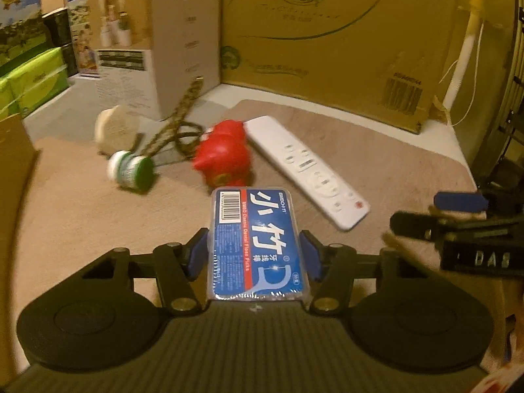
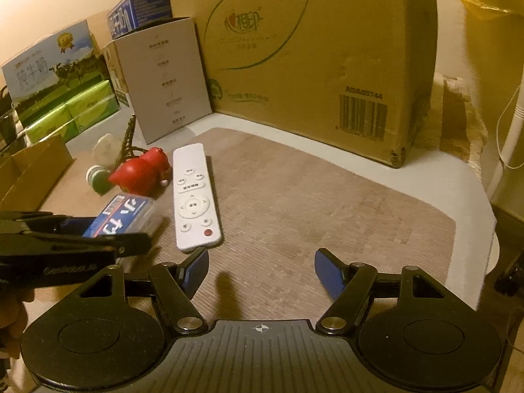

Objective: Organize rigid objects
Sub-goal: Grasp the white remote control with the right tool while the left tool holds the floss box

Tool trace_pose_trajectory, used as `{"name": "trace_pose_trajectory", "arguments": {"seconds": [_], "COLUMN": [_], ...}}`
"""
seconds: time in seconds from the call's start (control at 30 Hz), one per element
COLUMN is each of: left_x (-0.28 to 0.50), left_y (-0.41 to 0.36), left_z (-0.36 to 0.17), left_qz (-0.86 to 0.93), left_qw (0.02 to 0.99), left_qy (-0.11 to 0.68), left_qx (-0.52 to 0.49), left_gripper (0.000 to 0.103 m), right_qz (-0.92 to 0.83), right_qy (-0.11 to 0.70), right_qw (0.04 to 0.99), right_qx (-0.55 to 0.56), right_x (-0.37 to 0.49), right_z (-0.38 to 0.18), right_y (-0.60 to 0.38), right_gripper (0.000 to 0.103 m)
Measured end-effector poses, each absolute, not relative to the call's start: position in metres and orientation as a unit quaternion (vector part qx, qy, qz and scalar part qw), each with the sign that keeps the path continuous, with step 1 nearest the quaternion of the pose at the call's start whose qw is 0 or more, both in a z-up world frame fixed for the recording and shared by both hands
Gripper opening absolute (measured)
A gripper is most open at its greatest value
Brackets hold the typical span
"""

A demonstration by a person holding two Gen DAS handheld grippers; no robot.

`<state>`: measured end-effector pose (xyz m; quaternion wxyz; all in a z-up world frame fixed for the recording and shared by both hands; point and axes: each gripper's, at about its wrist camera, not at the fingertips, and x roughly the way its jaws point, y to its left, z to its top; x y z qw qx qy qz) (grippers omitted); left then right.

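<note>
A blue box of dental floss picks (image 1: 255, 235) lies lengthwise between the blue pads of my left gripper (image 1: 255, 255), and both pads press its long sides. In the right wrist view the same box (image 2: 127, 216) rests low over the mat with the left gripper (image 2: 108, 239) around it. Just beyond it are a red toy figure (image 1: 226, 154), a white remote (image 1: 308, 170) and a small green-and-white bottle (image 1: 131, 168) on its side. My right gripper (image 2: 262, 268) hangs open over bare mat to the right of the remote (image 2: 193, 196), with nothing between its fingers.
A brown mat (image 2: 311, 213) covers the surface. A large cardboard carton (image 2: 311, 49) and a grey box (image 2: 163, 75) wall off the back. Green packs (image 2: 72, 111) and an open cardboard box (image 2: 29, 170) stand at the left. A cream round object (image 1: 114, 127) and a braided cord (image 1: 177, 121) lie behind the bottle.
</note>
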<state>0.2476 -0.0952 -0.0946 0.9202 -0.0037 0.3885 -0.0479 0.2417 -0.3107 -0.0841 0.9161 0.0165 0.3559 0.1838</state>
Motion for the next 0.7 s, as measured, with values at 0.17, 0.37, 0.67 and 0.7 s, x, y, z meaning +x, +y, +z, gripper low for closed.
{"name": "trace_pose_trajectory", "arguments": {"seconds": [0.17,0.37,0.67,0.7], "left_x": [0.234,0.233,0.24,0.241], "left_y": [-0.063,-0.037,-0.024,-0.023], "left_z": [-0.087,-0.08,-0.079,-0.079], "left_qz": [-0.025,-0.01,-0.012,-0.013], "left_qw": [0.923,0.927,0.931,0.931], "left_qy": [0.384,0.374,0.363,0.362], "left_qx": [-0.01,-0.019,-0.031,-0.032], "left_gripper": [0.055,0.055,0.055,0.055], "right_qz": [0.208,0.246,0.253,0.252], "right_qy": [0.348,0.335,0.347,0.347], "right_qw": [0.914,0.909,0.901,0.901], "right_qx": [0.008,-0.02,-0.055,-0.057], "right_x": [0.248,0.263,0.308,0.312], "right_z": [-0.08,-0.08,-0.093,-0.094], "right_y": [-0.292,-0.257,-0.218,-0.217], "right_gripper": [0.072,0.072,0.066,0.063]}}
